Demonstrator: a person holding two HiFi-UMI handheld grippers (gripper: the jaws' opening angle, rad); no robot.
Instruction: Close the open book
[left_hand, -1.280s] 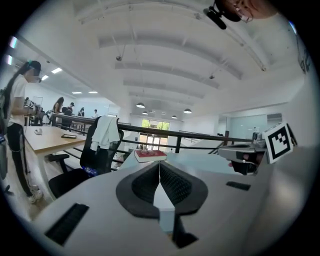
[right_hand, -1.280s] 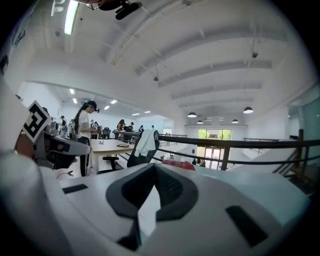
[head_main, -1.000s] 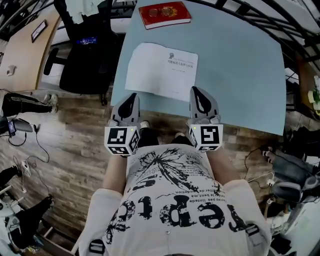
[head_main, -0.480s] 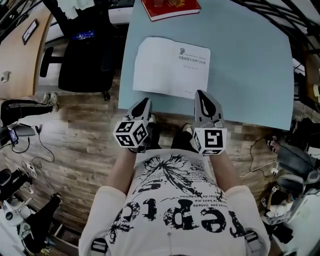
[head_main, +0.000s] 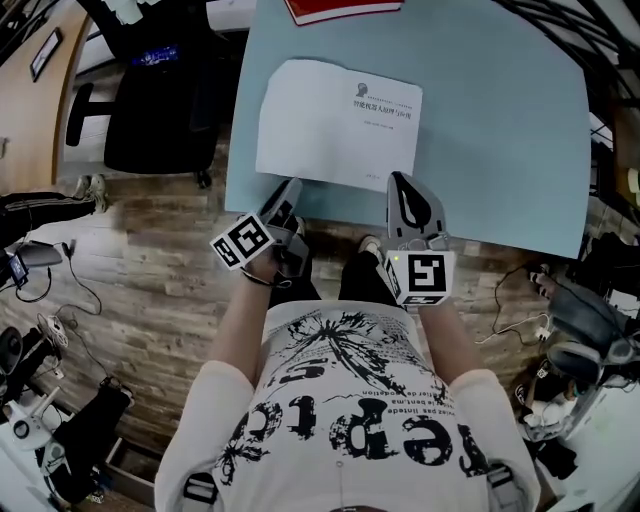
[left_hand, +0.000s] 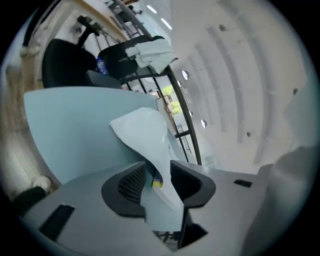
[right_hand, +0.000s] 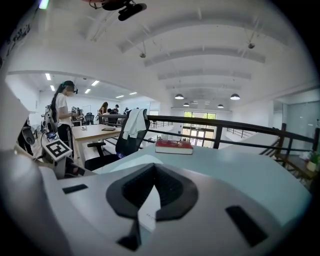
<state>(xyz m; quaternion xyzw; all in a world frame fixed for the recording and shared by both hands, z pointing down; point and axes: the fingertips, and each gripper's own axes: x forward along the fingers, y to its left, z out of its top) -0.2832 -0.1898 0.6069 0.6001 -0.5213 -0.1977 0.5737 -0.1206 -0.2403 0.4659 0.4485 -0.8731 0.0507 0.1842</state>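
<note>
Paper sits in both my tongs. My left gripper, rolled sideways, has just been opening, and its jaws stand wide around the near-left page corner. My right gripper pinches the near edge. The open book lies just ahead on the blue table, long axis crosswise. A red book lies beyond it.

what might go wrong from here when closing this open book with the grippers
1. The left gripper, whose jaws have just been opening, straddles a page edge without pressing it. Closing now may catch only one sheet and crease or tear it.
2. The right gripper is shut at the open book's near edge, not pinning it. A push could slide the book across the table toward the red book.
</note>
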